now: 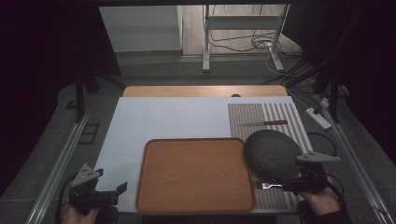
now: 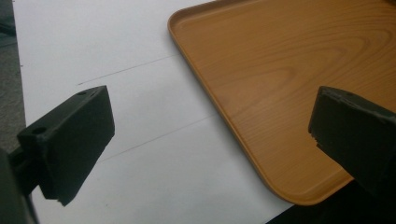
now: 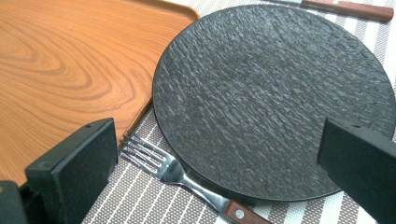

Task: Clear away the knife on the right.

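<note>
Lying on the striped placemat [image 3: 140, 200] between wooden tray [image 3: 70, 60] and dark plate [image 3: 275, 98]: fork [image 3: 177, 175], steel, stiff, light, slippery; its wooden handle offers the best hold. Right tool [image 3: 217, 163] gapes wide above it. Left tool [image 2: 210, 135] gapes, empty, over the white counter [image 2: 93, 46]. High view adds a knife [image 1: 264, 123].

Both grippers: blocky matte-black jaws, grey three-cornered top plates.

High view dim, dark and vignetted at 9 and 3 o'clock; both gripper views brighter, near jaws soft
</note>
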The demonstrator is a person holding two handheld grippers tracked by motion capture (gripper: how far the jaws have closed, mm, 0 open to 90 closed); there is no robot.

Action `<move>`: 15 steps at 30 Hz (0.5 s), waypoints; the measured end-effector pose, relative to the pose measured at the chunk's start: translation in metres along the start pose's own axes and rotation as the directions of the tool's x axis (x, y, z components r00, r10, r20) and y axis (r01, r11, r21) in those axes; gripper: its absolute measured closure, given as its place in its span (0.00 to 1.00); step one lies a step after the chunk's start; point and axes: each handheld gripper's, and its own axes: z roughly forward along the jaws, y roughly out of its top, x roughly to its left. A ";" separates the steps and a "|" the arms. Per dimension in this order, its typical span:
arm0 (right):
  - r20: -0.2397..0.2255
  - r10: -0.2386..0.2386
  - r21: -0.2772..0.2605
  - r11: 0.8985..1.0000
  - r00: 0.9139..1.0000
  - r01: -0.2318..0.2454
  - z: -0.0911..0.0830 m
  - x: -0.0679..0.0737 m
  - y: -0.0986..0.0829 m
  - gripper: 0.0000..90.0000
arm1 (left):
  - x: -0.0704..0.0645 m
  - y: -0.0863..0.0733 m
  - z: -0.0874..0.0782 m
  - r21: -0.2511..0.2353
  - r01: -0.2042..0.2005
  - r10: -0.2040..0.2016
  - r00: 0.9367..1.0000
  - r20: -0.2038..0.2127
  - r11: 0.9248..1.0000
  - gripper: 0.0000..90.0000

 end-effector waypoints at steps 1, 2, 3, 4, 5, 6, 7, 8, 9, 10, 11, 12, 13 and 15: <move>-0.003 -0.006 0.005 1.000 1.000 0.006 0.001 0.000 0.000 0.00 | 0.000 0.000 0.000 0.000 0.000 0.000 1.000 -0.001 1.000 0.01; -0.001 -0.008 0.008 1.000 1.000 0.008 0.001 0.001 0.000 0.00 | 0.000 0.000 0.000 0.000 0.000 0.000 1.000 -0.001 1.000 0.01; -0.002 -0.009 0.009 1.000 1.000 0.009 0.001 0.001 0.000 0.00 | 0.000 0.000 0.000 0.000 0.000 0.000 1.000 -0.001 1.000 0.01; -0.003 -0.010 0.011 1.000 1.000 0.010 0.001 0.001 0.000 0.00 | 0.000 0.000 0.000 0.000 0.001 -0.001 1.000 0.000 1.000 0.01; -0.003 -0.011 0.014 1.000 1.000 0.011 0.001 0.001 0.001 0.00 | 0.000 0.000 0.000 -0.002 0.003 -0.003 1.000 0.002 1.000 0.01; -0.003 -0.011 0.014 1.000 1.000 0.011 0.001 0.001 0.001 0.00 | 0.000 0.000 0.000 -0.002 0.003 -0.003 1.000 0.002 1.000 0.01; -0.005 -0.015 0.017 1.000 1.000 0.015 0.002 0.001 0.001 0.00 | 0.001 0.000 0.000 -0.004 0.005 -0.005 1.000 0.004 1.000 0.01; -0.005 -0.016 0.021 1.000 1.000 0.017 0.002 0.001 0.001 0.00 | 0.001 0.000 0.000 -0.004 0.005 -0.005 1.000 0.004 1.000 0.01; -0.005 -0.018 0.023 1.000 1.000 0.018 0.002 0.002 0.001 0.00 | 0.001 0.000 0.000 -0.006 0.006 -0.006 1.000 0.005 1.000 0.01; -0.005 -0.020 0.025 0.999 1.000 0.021 0.003 0.002 0.001 0.00 | 0.001 0.000 0.000 -0.006 0.007 -0.007 1.000 0.006 1.000 0.01; -0.006 -0.023 0.027 0.999 1.000 0.023 0.003 0.002 0.001 0.00 | 0.001 0.000 0.000 -0.007 0.008 -0.007 1.000 0.007 1.000 0.01; -0.006 -0.024 0.028 0.999 1.000 0.025 0.003 0.002 0.001 0.00 | 0.001 0.000 0.000 -0.007 0.008 -0.007 1.000 0.007 1.000 0.01; -0.005 -0.025 0.030 0.999 1.000 0.026 0.003 0.002 0.001 0.00 | 0.001 0.000 0.000 -0.008 0.009 -0.009 1.000 0.008 1.000 0.01; -0.003 -0.026 0.031 0.999 1.000 0.026 0.003 0.002 0.002 0.00 | 0.001 0.000 0.000 -0.009 0.009 -0.009 1.000 0.009 1.000 0.01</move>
